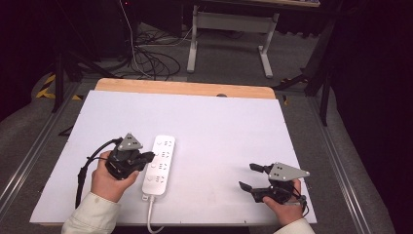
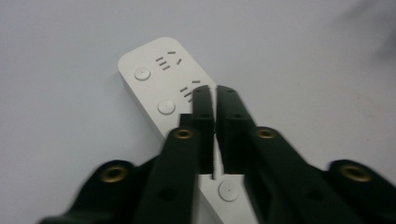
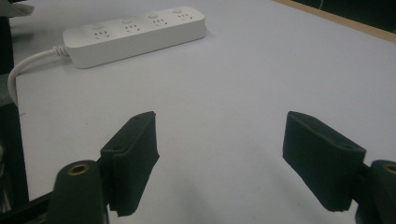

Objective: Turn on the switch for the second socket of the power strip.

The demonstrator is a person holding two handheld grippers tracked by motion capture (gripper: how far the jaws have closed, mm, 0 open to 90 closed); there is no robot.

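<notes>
We count one white power strip (image 1: 159, 165) on the counter (image 1: 219, 126), with four round buttons and four socket groups along its top in the right gripper view, and one white cord (image 1: 149, 217) leaving its near end. There are two grippers, one in each of our hands. The strip lies directly under and ahead of the left gripper (image 2: 214, 95): in the left gripper view its black jaws stand almost together, only a thin slit between the pads, and they hang over the middle of the strip's top face with nothing between them, so this gripper is all but clenched on nothing; whether the tips touch the plastic we cannot tell. Beyond the tips two buttons and their slots run away from the gripper, and a third button sits below the jaws, close to the gripper's body. In the high view the same gripper (image 1: 146, 157) sits at the strip's left edge, its tips over the casing. The right gripper (image 1: 252, 176) rests well apart from the strip, out to its right, jaws spread wide and released, pointing across bare counter toward it. The right gripper view (image 3: 219, 154) shows the strip lengthwise far ahead and to the left of its pads, with the cord curling toward us, which the left gripper view hides behind its jaws. The high view adds the counter's wooden far edge (image 1: 185, 87) and cables on the floor (image 1: 151, 61) beyond.
</notes>
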